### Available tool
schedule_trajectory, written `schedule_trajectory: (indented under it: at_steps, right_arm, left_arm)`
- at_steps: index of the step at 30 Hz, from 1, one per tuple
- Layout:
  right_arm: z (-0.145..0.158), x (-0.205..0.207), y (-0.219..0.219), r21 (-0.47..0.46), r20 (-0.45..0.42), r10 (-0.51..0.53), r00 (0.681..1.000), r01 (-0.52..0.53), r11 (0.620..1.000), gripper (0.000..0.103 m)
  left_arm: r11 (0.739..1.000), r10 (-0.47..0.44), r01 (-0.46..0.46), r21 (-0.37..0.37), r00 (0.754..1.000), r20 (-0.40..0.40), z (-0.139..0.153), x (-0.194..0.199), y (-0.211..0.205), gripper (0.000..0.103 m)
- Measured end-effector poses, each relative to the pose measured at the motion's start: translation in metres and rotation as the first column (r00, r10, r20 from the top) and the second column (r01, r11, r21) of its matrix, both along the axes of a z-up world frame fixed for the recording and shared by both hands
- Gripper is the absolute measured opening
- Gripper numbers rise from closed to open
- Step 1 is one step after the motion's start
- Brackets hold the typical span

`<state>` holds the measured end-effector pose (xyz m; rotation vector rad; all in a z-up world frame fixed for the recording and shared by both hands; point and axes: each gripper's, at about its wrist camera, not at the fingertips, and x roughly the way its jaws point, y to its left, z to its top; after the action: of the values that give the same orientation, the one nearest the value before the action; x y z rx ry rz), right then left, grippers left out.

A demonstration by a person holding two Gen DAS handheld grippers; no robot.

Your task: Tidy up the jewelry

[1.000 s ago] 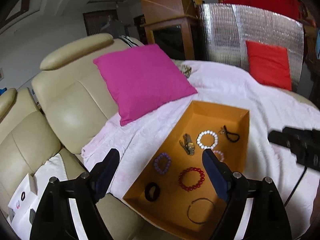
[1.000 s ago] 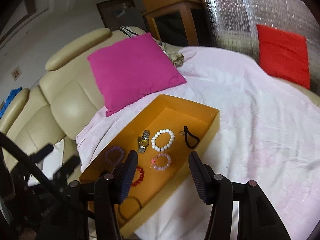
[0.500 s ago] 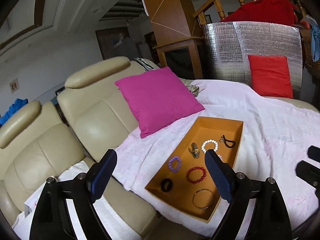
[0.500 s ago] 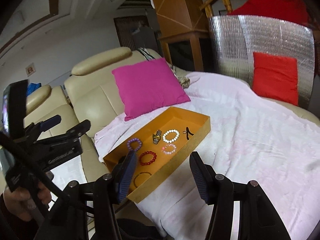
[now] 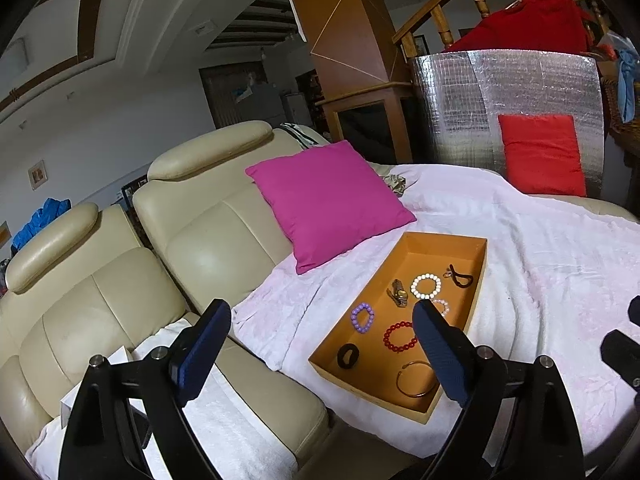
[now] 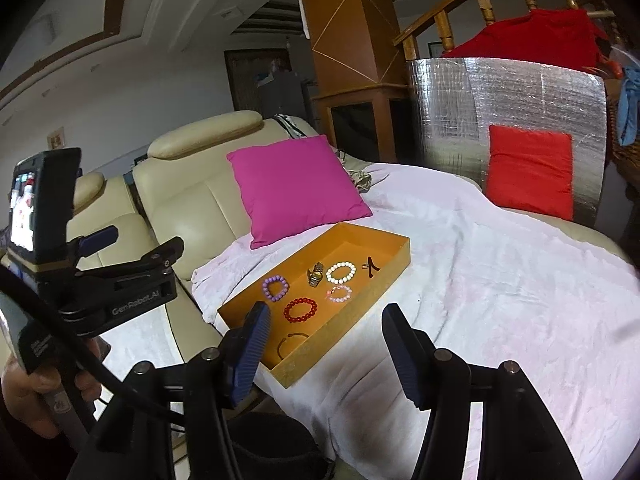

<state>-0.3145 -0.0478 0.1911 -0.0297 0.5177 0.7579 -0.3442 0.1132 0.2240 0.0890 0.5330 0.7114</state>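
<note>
From where I sit, the sorting looks finished or close to it: every piece of jewelry I can find lies inside the orange tray (image 5: 478, 280), which rests on the pale pink blanket (image 5: 552, 264) over the sofa, just right of center in both frames. In the left wrist view I count the white bead bracelet (image 5: 426, 285), the gold watch (image 5: 398, 293) just beside it, the purple bead bracelet (image 5: 363, 317), the red bead bracelet (image 5: 399, 337), a pale pink bracelet (image 5: 441, 306) half hidden behind a fingertip, a black band (image 5: 347, 356), a thin metal bangle (image 5: 416, 378) and a dark looped cord (image 5: 461, 277) toward the tray's far end. They lie apart, none overlapping. I see nothing loose on the blanket, though small items there would be hard to spot. My left tongs (image 5: 322, 344) are spread wide and carry nothing, held well back from the tray; my right tongs (image 6: 326, 354) are likewise spread and empty, hovering above its near corner. What may remain, I judge, is only tidying the spacing.
</note>
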Motion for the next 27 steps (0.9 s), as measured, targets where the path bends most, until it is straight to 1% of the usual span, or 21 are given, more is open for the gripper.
schedule_trajectory:
  at_steps: [5,12,27]
  right_arm:
    - [-0.004,-0.001,0.004,-0.02,0.008,-0.008,1.0,0.008,1.0,0.062]
    - [-0.009,0.002,0.006,-0.02,-0.02,-0.012,1.0,0.011,1.0,0.062]
    - [-0.007,0.0,0.014,-0.03,-0.019,0.005,1.0,-0.006,1.0,0.062]
  left_arm:
    - [1.0,-0.009,0.009,-0.011,1.0,-0.015,-0.004,0.003,0.0,0.093]
    - [1.0,-0.007,0.007,-0.019,1.0,-0.021,-0.008,0.004,0.002,0.093]
    - [1.0,0.011,-0.011,-0.024,1.0,-0.022,-0.009,0.002,0.008,0.093]
